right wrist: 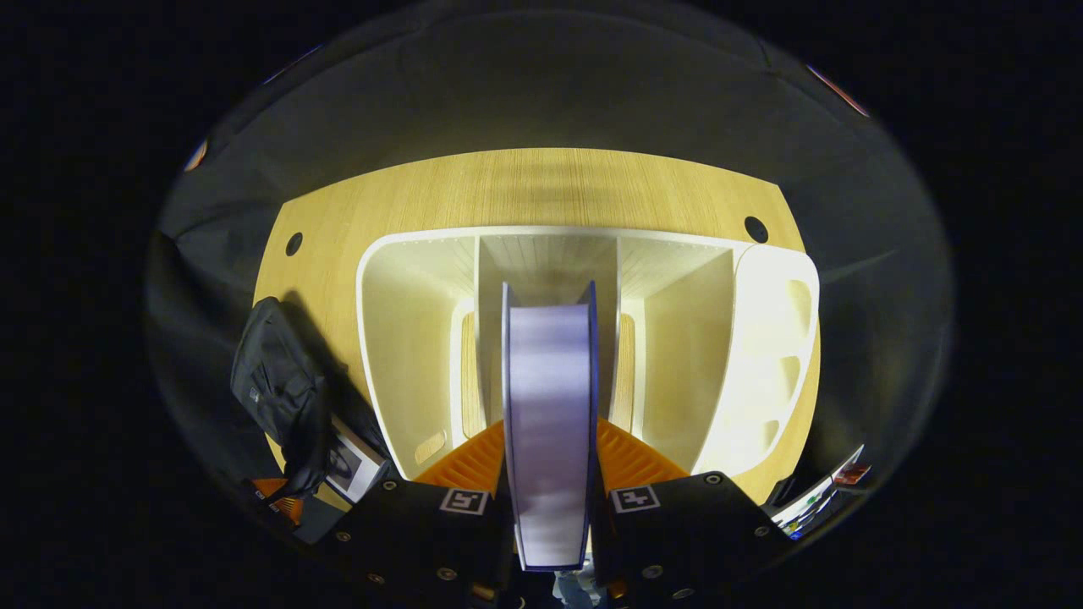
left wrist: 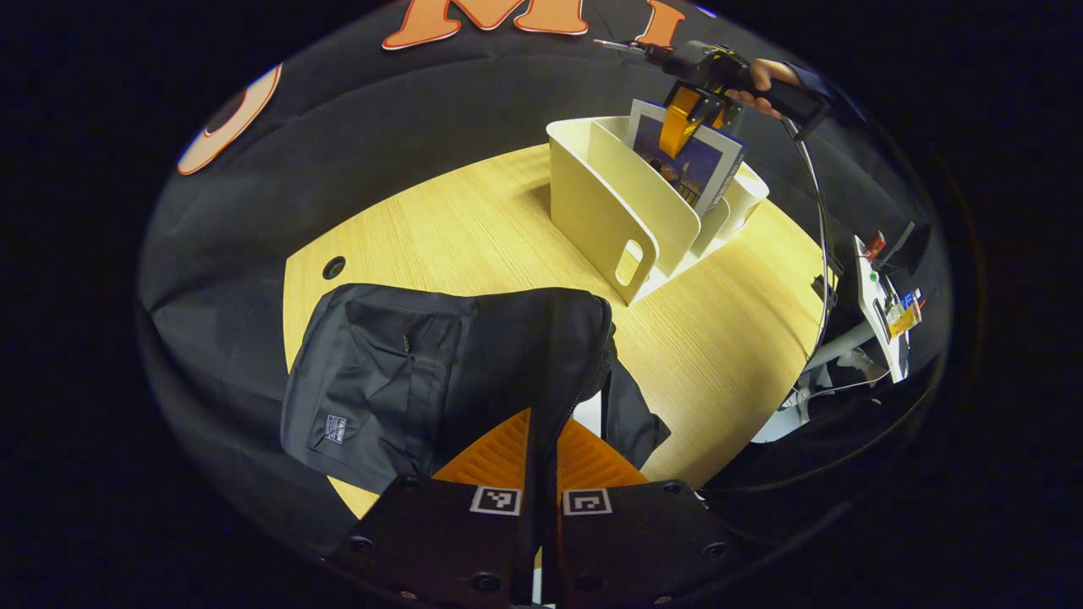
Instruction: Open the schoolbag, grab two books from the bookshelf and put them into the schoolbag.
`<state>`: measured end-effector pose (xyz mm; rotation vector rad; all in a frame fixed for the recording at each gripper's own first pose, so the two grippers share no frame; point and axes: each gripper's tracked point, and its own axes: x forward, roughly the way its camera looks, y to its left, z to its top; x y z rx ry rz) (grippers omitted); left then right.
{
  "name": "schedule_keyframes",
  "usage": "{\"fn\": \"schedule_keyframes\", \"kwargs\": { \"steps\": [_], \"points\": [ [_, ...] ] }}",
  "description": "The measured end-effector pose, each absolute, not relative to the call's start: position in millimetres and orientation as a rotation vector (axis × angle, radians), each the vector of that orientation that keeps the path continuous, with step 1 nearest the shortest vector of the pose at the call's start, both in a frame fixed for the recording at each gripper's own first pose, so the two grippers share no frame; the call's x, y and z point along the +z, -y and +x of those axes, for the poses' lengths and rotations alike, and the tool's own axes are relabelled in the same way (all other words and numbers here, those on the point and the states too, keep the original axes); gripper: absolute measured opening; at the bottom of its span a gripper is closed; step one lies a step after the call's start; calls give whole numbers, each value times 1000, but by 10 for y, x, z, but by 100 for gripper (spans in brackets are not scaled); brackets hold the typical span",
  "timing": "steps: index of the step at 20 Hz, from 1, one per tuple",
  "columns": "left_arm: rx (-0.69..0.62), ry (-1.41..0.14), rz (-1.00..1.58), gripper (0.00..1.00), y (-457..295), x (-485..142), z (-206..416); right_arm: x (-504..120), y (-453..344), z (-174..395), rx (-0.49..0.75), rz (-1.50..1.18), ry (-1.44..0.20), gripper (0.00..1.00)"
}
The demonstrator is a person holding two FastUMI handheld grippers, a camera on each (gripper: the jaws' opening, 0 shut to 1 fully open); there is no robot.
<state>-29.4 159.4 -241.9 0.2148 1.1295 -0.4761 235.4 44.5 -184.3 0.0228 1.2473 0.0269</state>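
Left gripper (left wrist: 541,440) pinched on the zipper-edge fabric of the black fabric schoolbag (left wrist: 440,372), which lies flat on the light wooden table (left wrist: 474,220) just ahead of its fingers; a white book edge shows in the bag's opening. Right gripper (right wrist: 550,461) clamped on a thick blue-covered book (right wrist: 550,406), page edge facing the camera, held over the middle slot of the cream plastic bookshelf (right wrist: 406,338) directly ahead. From the left gripper view, shelf sits far ahead-right, book cover partly above it.
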Motion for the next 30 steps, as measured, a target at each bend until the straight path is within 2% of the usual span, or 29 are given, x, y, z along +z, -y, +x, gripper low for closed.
{"fn": "schedule_keyframes", "kwargs": {
  "steps": [8, 16, 24, 30],
  "points": [
    [-516, -1116, 222, 4, -1598, -2415, -294, -1476, -477, 1686, 66, 18, -1183, 38],
    [-594, -1102, 240, 4, -1604, -2433, -293, -1444, -493, 965, 35, 77, -1154, 37],
    [-670, -1099, 259, 4, -1610, -2455, -277, -1631, -519, 332, -5, 240, -1139, 37],
    [-690, -1094, 266, 4, -1635, -2402, -243, -1653, -728, -83, 54, 422, -1074, 37]
  ]
}}
